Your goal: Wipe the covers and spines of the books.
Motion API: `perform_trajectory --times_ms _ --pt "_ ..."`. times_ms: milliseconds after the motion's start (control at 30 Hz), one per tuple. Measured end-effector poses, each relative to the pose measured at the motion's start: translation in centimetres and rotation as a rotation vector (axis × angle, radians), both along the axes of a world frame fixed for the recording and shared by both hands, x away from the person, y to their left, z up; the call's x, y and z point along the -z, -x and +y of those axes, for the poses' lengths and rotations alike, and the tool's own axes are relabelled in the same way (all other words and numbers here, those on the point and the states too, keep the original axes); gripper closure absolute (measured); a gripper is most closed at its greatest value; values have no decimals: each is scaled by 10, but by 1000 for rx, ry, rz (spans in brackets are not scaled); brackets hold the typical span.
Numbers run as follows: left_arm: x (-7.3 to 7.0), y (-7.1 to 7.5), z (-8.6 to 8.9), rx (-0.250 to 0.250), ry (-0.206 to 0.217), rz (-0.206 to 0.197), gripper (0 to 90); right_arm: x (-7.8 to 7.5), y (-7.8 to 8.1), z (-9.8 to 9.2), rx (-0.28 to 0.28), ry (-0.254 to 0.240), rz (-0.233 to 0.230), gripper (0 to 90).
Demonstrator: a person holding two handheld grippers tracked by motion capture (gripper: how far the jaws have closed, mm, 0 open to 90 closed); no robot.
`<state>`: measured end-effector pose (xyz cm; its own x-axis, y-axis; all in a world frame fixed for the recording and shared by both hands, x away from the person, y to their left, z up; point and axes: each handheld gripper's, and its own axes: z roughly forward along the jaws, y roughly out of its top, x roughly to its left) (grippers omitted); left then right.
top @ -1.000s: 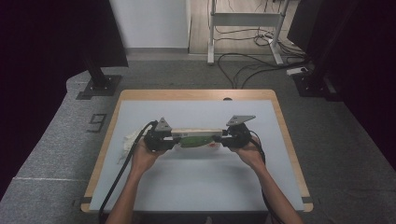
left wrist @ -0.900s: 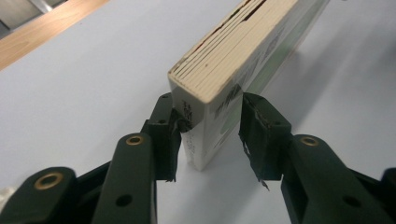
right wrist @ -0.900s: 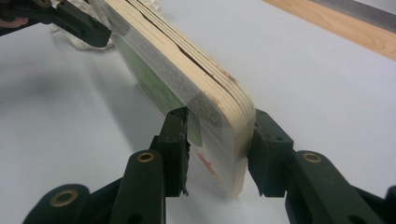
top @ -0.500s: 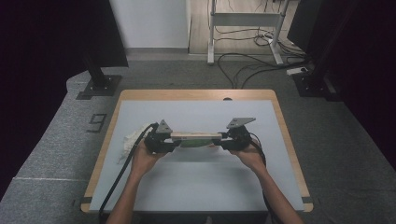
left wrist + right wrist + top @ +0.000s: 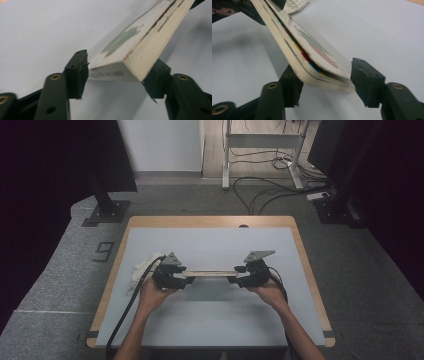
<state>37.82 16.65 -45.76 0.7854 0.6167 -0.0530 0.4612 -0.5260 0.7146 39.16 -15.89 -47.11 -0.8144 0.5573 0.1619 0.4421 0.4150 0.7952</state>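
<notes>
White cloth (image 5: pixel 142 270): far left on surface (image 5: pixel 210 320), untouched. Left gripper (image 5: pixel 181 281): fingers (image 5: pixel 77 72) just eased apart, loosely flanking book (image 5: pixel 210 274) end. Book: mid-surface, between both grippers, apparently set down. Right gripper (image 5: pixel 236 279): fingers (image 5: pixel 367 82) likewise just parted, book end between. Remaining: withdrawal.

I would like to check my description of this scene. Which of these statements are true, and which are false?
1. Each gripper is at one end of a book. True: the book spans from the left gripper to the right gripper. Both sets of jaws have just been opening, with the book between them.
2. A white cloth lies beside the left gripper. True: the cloth is on its outer side.
3. The book is at the far edge of the table. False: it is near the middle of the table.
4. The table top is red. False: it is pale grey-blue with a wooden rim.
</notes>
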Motion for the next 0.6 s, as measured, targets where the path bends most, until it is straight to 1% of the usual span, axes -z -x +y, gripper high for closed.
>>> perform_trajectory --times_ms 67,100,167,267,367,433,600 --pt "1 3 -1 -6 -7 -7 357 2 2 0 0 3 -1 360" --pt "2 5 -2 -11 -3 -7 338 3 3 0 3 5 3 347" --pt "4 7 -2 -19 6 -3 306 4 6 0 2 6 4 326" --pt "6 10 -2 -28 2 0 270 7 9 0 1 7 12 303" --pt "8 15 -2 -41 2 -5 235 9 12 0 0 11 17 290" --pt "9 18 -2 -48 11 -2 207 10 15 0 1 10 21 281" --pt "16 25 0 -63 20 7 171 15 21 0 2 6 22 271"
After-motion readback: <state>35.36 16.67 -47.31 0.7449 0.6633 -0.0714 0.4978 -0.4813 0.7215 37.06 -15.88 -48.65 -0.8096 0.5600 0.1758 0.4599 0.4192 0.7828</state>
